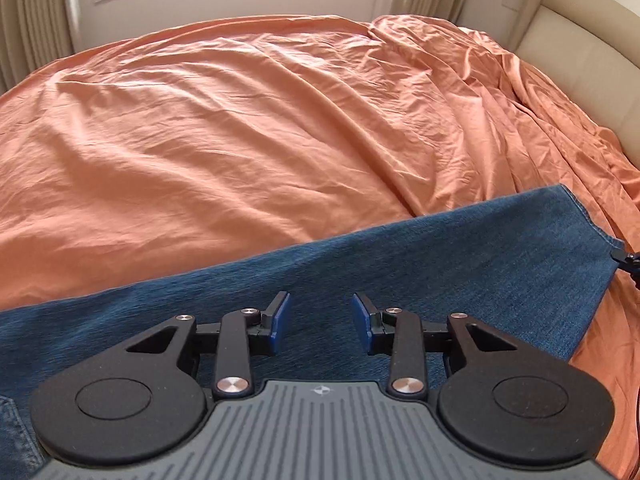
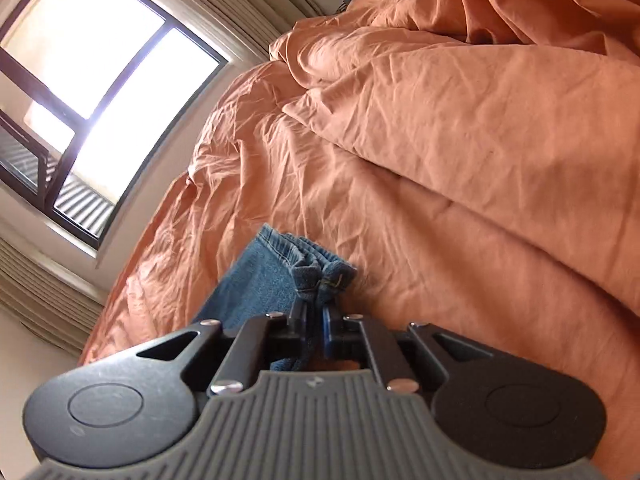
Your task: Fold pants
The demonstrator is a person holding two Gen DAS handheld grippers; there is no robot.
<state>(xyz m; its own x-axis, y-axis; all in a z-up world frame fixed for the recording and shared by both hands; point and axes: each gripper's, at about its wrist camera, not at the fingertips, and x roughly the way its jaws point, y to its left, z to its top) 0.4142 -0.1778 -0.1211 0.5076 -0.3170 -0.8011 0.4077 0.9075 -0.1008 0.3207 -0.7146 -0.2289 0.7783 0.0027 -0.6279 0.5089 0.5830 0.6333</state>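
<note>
Blue denim pants (image 1: 400, 264) lie stretched across the orange bed sheet (image 1: 240, 120), the leg running to the right to its hem. My left gripper (image 1: 320, 322) is open and empty, hovering just over the denim. My right gripper (image 2: 315, 316) is shut on the bunched hem of the pants (image 2: 316, 268); its black tip also shows in the left wrist view (image 1: 624, 258) pinching the hem corner.
A beige padded headboard (image 1: 572, 40) stands at the right of the bed. A window (image 2: 80, 92) and curtains (image 1: 28, 24) are beyond the far side. The orange sheet (image 2: 480, 140) is rumpled near the headboard.
</note>
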